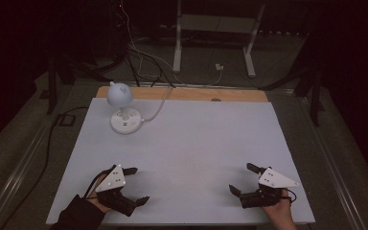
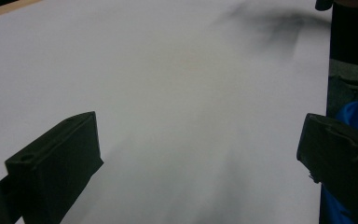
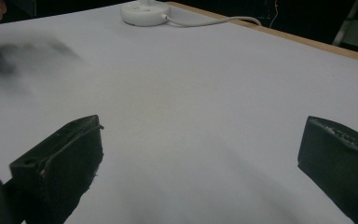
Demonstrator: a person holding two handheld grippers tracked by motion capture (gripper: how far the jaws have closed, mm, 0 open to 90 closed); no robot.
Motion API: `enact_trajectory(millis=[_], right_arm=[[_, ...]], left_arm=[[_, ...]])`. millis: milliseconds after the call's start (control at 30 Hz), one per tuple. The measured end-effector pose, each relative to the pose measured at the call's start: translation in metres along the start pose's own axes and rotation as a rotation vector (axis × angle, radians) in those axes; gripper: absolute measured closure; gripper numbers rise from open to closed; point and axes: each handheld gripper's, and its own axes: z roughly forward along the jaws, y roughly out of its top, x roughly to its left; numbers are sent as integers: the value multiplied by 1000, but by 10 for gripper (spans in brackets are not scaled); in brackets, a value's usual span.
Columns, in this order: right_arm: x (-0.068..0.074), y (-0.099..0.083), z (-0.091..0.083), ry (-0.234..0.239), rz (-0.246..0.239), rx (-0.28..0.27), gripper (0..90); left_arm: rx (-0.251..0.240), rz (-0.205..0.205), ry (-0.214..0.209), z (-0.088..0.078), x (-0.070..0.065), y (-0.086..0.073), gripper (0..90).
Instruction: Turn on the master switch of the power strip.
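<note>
From the high view the white lamp [image 1: 122, 108] stands near the bench's [image 1: 196, 143] far left corner, light, top-heavy, best taken by its neck, while both gripper views show the left hand-held gripper [image 1: 134, 186] and right hand-held gripper [image 1: 243, 178] wide and empty.

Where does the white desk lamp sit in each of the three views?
High view: the lamp stands at the far left of the white table top, cord trailing off the far edge.
Left gripper view: not in it.
Right gripper view: its round base is at the top edge, left of centre.
Shared landmark: the white table top.
</note>
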Motion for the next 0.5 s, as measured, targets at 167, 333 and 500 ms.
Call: enact_trajectory(millis=[167, 333, 500], right_arm=[[-1, 0, 0, -7, 9, -1, 0], [-1, 0, -1, -7, 6, -12, 0], [0, 0, 0, -9, 4, -14, 0]], left_arm=[[-4, 4, 7, 0, 2, 6, 1], [-15, -3, 5, 0, 4, 11, 1], [-44, -13, 13, 0, 9, 21, 1]])
